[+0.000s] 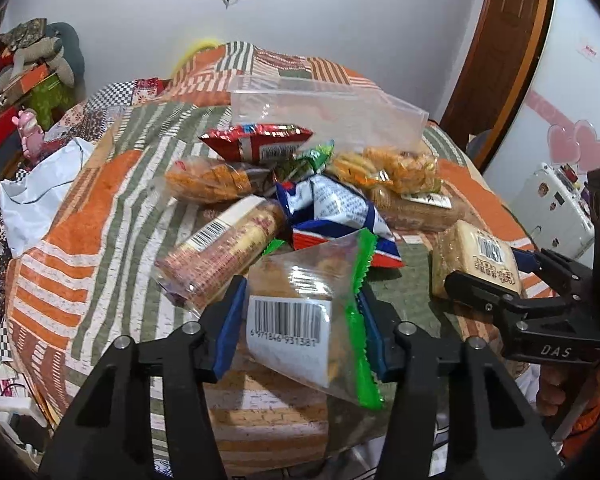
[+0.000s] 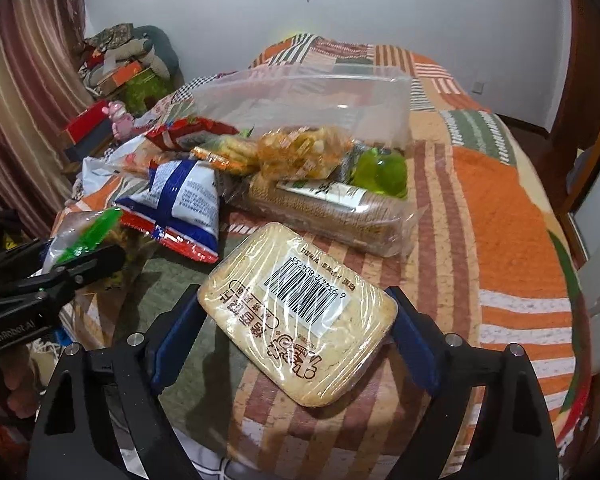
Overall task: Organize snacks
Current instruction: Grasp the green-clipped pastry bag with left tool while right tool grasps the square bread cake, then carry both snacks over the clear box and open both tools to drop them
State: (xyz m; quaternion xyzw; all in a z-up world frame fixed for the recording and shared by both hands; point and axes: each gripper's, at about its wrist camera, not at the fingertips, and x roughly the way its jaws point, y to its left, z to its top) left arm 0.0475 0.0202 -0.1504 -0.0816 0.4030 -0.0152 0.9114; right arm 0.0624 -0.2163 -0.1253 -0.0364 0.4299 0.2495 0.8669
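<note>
Left tongs (image 1: 300, 320) clench clear green-edged snack bag (image 1: 316, 312); right tongs (image 2: 296, 332) clench flat wrapped cracker pack (image 2: 300, 312). Snack pile (image 1: 284, 196) ahead of both; clear plastic bin (image 1: 328, 112) beyond, base hidden. Open patchwork bed (image 2: 500, 240) right.

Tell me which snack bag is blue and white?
The puffy blue-and-white bag in the middle of the pile; the others are clear, red or green.
</note>
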